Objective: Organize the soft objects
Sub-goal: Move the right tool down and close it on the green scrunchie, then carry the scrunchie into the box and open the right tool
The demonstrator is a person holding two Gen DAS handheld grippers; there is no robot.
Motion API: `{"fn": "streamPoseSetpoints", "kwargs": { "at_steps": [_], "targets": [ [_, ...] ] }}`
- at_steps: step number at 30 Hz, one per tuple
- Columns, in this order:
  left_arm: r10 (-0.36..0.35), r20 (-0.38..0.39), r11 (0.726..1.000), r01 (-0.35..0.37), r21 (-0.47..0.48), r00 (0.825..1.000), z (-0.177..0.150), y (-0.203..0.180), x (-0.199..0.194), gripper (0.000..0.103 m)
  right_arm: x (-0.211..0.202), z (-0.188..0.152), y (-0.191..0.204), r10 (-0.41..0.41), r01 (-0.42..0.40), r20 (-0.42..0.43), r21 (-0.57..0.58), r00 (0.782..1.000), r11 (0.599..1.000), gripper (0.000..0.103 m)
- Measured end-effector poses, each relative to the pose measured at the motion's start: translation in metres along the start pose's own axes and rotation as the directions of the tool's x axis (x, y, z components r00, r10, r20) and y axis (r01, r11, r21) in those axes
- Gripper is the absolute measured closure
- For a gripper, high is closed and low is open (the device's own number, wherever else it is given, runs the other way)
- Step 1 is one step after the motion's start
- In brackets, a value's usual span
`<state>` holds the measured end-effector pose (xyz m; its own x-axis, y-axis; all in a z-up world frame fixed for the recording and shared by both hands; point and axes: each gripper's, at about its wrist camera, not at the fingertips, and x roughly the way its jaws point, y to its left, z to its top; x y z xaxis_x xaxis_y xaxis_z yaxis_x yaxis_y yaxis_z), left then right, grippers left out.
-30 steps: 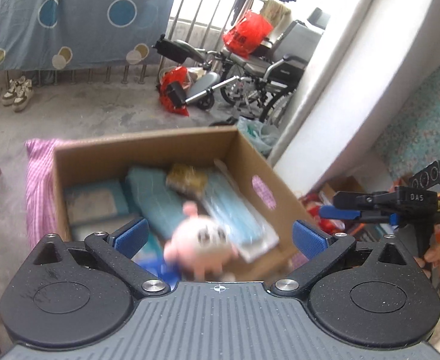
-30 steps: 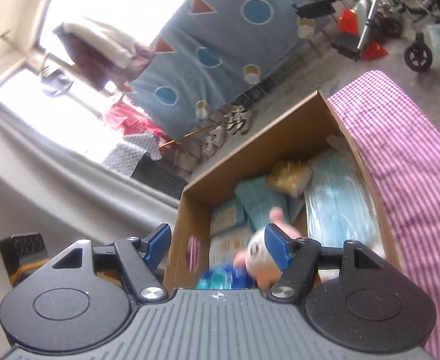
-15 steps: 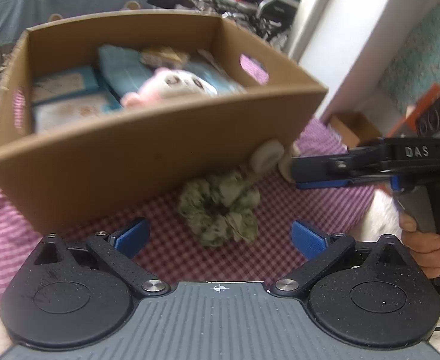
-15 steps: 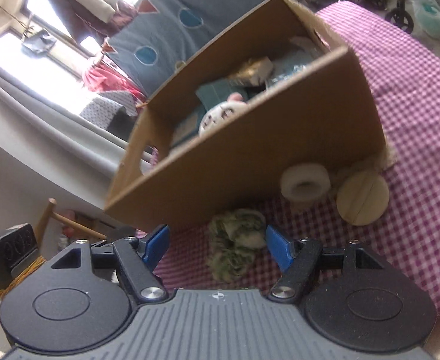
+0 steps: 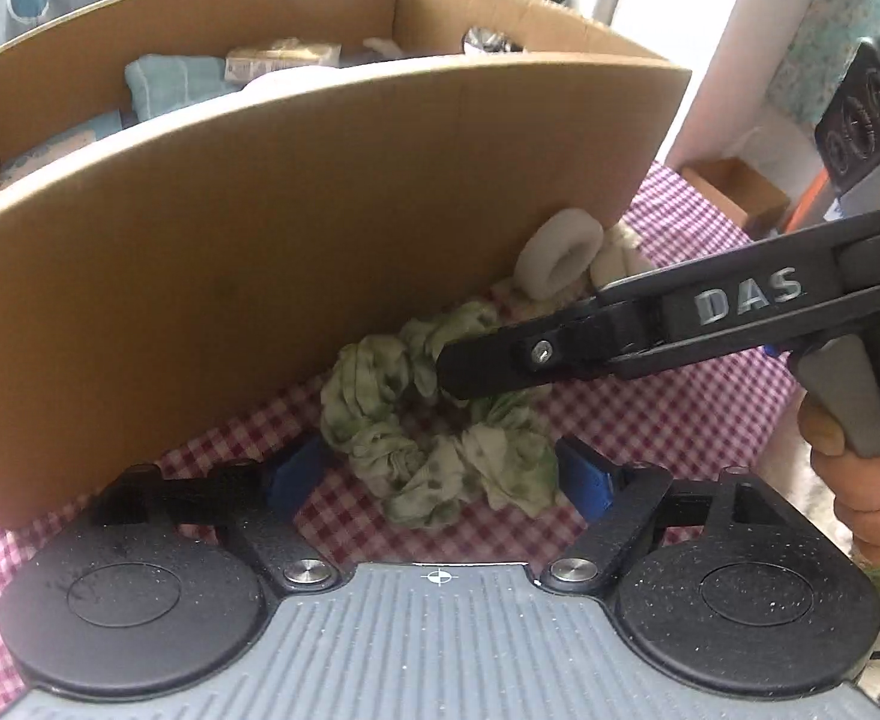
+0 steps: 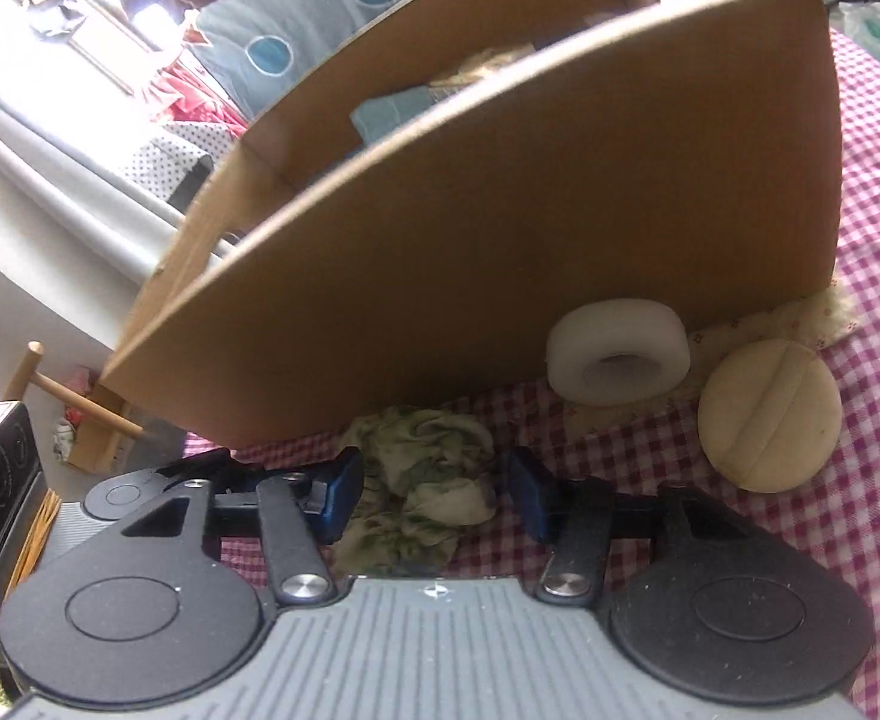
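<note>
A green-and-white scrunchie [image 5: 434, 420] [image 6: 422, 480] lies on the pink checked cloth [image 5: 650, 420] right in front of the cardboard box [image 5: 290, 228] [image 6: 500, 210]. My left gripper [image 5: 440, 477] straddles its near side, jaws closing, and the blue pads stand at its edges without squeezing it. From the right, my right gripper [image 6: 434, 495] comes in over the same scrunchie, jaws closing too. One of its black fingers [image 5: 500, 354] lies across the scrunchie's far side. The box holds folded blue cloths [image 5: 170, 84] and packets.
A white foam ring [image 6: 617, 360] [image 5: 560, 252] leans on the box's front corner, with a beige round puff [image 6: 767, 414] to its right. A hand [image 5: 860, 480] grips the right tool's handle. The box wall rises close behind the scrunchie.
Both grippers have come down from above the box to the cloth in front of it. The scrunchie now sits between both pairs of pads, and both jaws are narrower.
</note>
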<state>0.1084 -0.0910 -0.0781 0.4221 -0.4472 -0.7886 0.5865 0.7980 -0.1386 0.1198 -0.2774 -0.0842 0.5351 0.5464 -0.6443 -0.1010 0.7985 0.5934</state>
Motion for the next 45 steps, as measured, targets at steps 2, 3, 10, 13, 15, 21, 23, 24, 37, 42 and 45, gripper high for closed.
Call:
{"fn": "streamPoseSetpoints", "kwargs": {
  "at_steps": [2, 3, 10, 13, 15, 21, 23, 24, 37, 42, 45],
  "targets": [
    [0.005, 0.006, 1.0, -0.005, 0.013, 1.0, 0.0, -0.002, 0.002, 0.023, 0.003, -0.001, -0.002, -0.006, 0.006, -0.003, 0.002, 1.0, 1.0, 0.052],
    [0.012, 0.011, 1.0, -0.012, 0.02, 1.0, 0.0, -0.003, 0.002, 0.024, 0.003, -0.001, -0.002, -0.002, 0.002, 0.0, 0.001, 1.0, 1.0, 0.053],
    [0.005, 0.025, 1.0, -0.006, 0.012, 1.0, -0.002, -0.006, -0.004, 0.041, 0.005, 0.0, 0.005, -0.003, 0.003, -0.01, -0.008, 1.0, 1.0, 0.072],
    [0.003, 0.038, 1.0, -0.003, 0.0, 0.999, -0.005, -0.007, -0.012, 0.044, 0.002, -0.001, 0.006, 0.002, -0.002, -0.005, -0.016, 1.0, 1.0, 0.074],
    [-0.002, 0.05, 1.0, 0.002, -0.007, 0.999, -0.005, -0.008, -0.017, 0.044, 0.0, -0.003, 0.012, 0.008, -0.008, 0.004, -0.024, 1.0, 1.0, 0.074],
    [-0.006, 0.106, 1.0, 0.006, -0.008, 0.994, -0.005, -0.014, -0.036, 0.045, -0.017, -0.01, 0.024, 0.032, -0.031, 0.022, -0.046, 0.999, 0.998, 0.074],
    [-0.012, 0.133, 1.0, 0.013, -0.01, 0.991, -0.006, -0.014, -0.046, 0.045, -0.024, -0.012, 0.03, 0.039, -0.037, 0.028, -0.055, 0.999, 0.998, 0.074],
    [-0.012, 0.148, 1.0, 0.014, -0.009, 0.989, -0.007, -0.016, -0.053, 0.045, -0.028, -0.012, 0.032, 0.039, -0.037, 0.033, -0.061, 0.999, 0.997, 0.074],
    [-0.011, 0.338, 1.0, 0.002, 0.026, 0.941, 0.013, -0.016, -0.127, 0.045, -0.082, -0.007, 0.089, 0.1, -0.07, 0.153, -0.193, 0.983, 0.979, 0.074],
    [-0.005, 0.38, 0.999, -0.008, 0.033, 0.925, 0.046, -0.001, -0.146, 0.045, -0.094, 0.023, 0.114, 0.157, -0.11, 0.173, -0.254, 0.972, 0.961, 0.074],
    [0.01, 0.375, 0.999, -0.022, 0.027, 0.927, 0.075, 0.015, -0.146, 0.045, -0.09, 0.054, 0.127, 0.185, -0.134, 0.158, -0.289, 0.97, 0.948, 0.074]
  ]
}}
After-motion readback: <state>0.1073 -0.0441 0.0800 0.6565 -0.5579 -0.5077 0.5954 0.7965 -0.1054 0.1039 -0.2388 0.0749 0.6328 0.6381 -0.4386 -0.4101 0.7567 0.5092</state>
